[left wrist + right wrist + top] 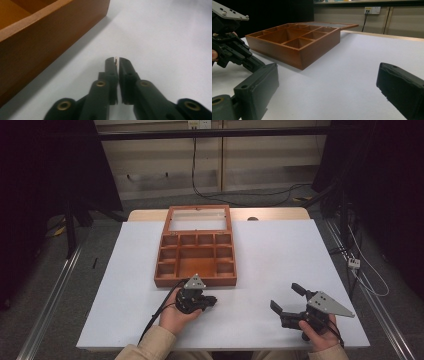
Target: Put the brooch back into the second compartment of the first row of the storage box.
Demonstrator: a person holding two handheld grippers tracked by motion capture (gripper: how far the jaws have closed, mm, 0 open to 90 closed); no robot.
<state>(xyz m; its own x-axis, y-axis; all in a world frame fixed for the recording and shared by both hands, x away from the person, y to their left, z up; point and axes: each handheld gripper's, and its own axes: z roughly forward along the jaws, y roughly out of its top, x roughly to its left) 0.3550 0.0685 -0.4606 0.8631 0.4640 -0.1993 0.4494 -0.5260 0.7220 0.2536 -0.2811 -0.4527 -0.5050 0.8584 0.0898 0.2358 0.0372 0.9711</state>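
Note:
An open wooden box [195, 281] with several empty compartments sits mid-table, its glass lid [199, 215] laid back behind it. My left gripper [211, 301] is low over the white tabletop just in front of the box's front wall [37, 50]. In the left gripper view, my left gripper [116, 60] is shut on a thin, small metal piece [116, 59] held upright at the tips. My right gripper [287, 297] hovers open near the front right, nothing between its jaws. The right gripper view looks past my right gripper [327, 75] to the box [294, 52] and the left gripper [253, 63].
The white table [280, 250] stretches wide to the right of the box and in front of it. A black cable [157, 312] trails from the left gripper toward the table's near edge. Dark stands and floor cables surround the table.

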